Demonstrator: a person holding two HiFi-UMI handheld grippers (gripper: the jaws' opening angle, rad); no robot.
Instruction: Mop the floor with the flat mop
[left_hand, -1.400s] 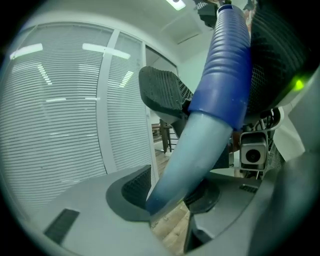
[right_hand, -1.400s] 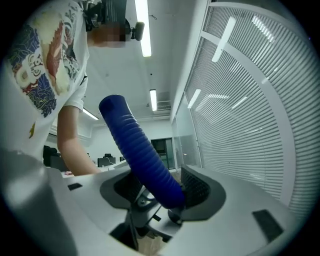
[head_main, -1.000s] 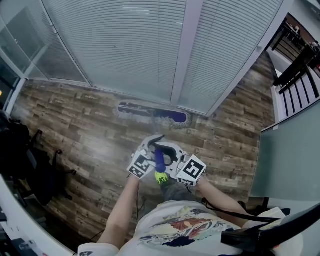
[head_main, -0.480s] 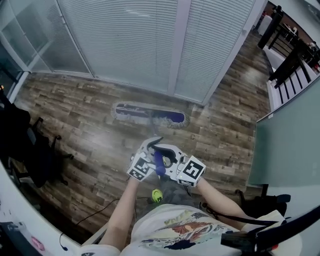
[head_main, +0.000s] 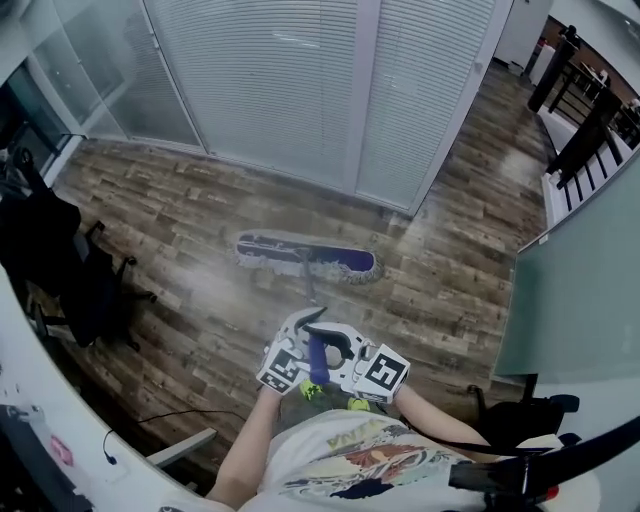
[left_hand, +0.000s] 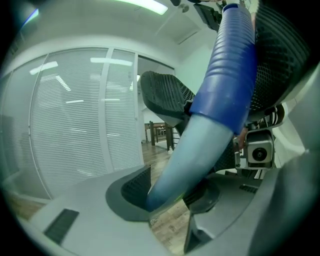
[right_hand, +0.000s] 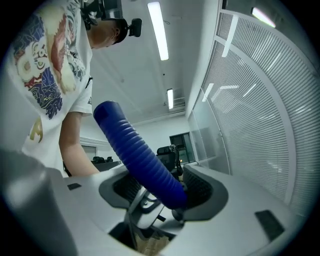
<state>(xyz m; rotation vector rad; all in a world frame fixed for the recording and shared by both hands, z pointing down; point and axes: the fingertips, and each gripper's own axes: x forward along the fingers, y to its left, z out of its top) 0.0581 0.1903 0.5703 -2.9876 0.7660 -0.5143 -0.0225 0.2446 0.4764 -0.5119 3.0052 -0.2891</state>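
The flat mop's head (head_main: 305, 257), a purple pad with a pale fringe, lies flat on the wood floor, a little out from the glass wall. Its thin pole runs back to a blue ribbed handle (head_main: 318, 358) in front of the person's body. My left gripper (head_main: 303, 340) is shut on the handle from the left, and my right gripper (head_main: 338, 352) is shut on it from the right, close beside. In the left gripper view the handle (left_hand: 220, 85) crosses between the jaws of that gripper (left_hand: 170, 195). In the right gripper view the ribbed grip (right_hand: 140, 155) sits in the gripper (right_hand: 165, 192).
A glass wall with white blinds (head_main: 300, 90) closes the far side. Black office chairs (head_main: 60, 260) stand at the left and a cable (head_main: 170, 415) lies on the floor. A grey-green partition (head_main: 570, 290) stands at the right, with dark railings (head_main: 590, 120) beyond.
The mop head has slid away from the foot of the glass wall toward the person. Both grippers, still on the handle, have drawn back with it.
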